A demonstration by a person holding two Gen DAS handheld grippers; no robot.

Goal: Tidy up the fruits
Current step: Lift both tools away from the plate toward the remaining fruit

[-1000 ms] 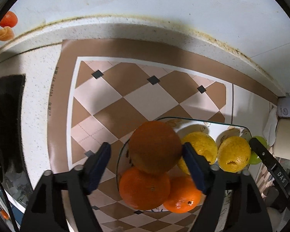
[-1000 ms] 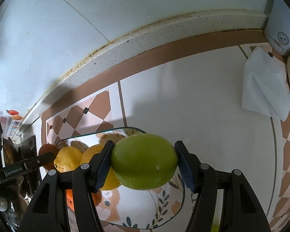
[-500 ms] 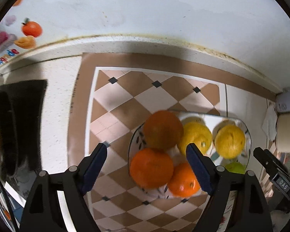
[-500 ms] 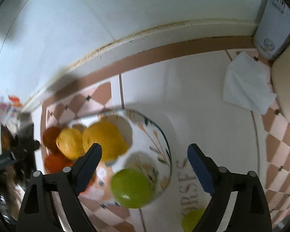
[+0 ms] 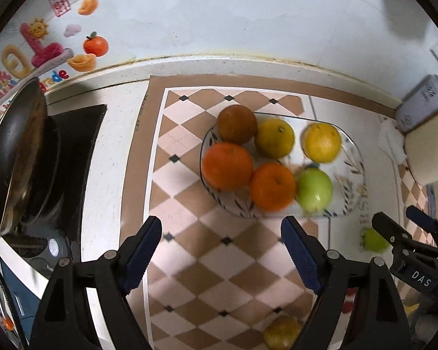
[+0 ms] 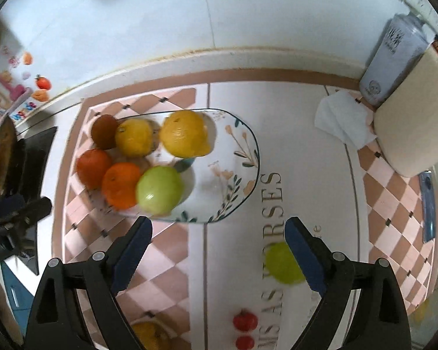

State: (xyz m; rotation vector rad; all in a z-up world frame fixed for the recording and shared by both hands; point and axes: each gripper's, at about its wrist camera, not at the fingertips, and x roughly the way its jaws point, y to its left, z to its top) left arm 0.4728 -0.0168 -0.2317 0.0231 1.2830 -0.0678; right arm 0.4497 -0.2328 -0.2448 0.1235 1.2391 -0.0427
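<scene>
Left gripper (image 5: 222, 250): fingers spread wide, nothing between them, over the brown-and-cream checkered mat (image 5: 207, 262).

Right gripper (image 6: 217, 250): fingers spread wide, empty.

Oval glass plate with leaf print (image 6: 239, 186) sits on the surface at 12 o'clock from both grippers. On it:
- dark brownish orange (image 5: 236, 124), 10 o'clock edge in the left view
- two bright oranges (image 5: 227, 165) (image 5: 273, 186) side by side, touching
- two yellow citrus fruits (image 5: 274, 137) (image 5: 321, 142) at the far side
- round green apple (image 6: 159, 189) touching the nearer orange

Second green fruit (image 6: 281, 264) lies off the plate, partly behind the right gripper's right finger. Black frying pan (image 5: 17, 157) at 9 o'clock.
</scene>
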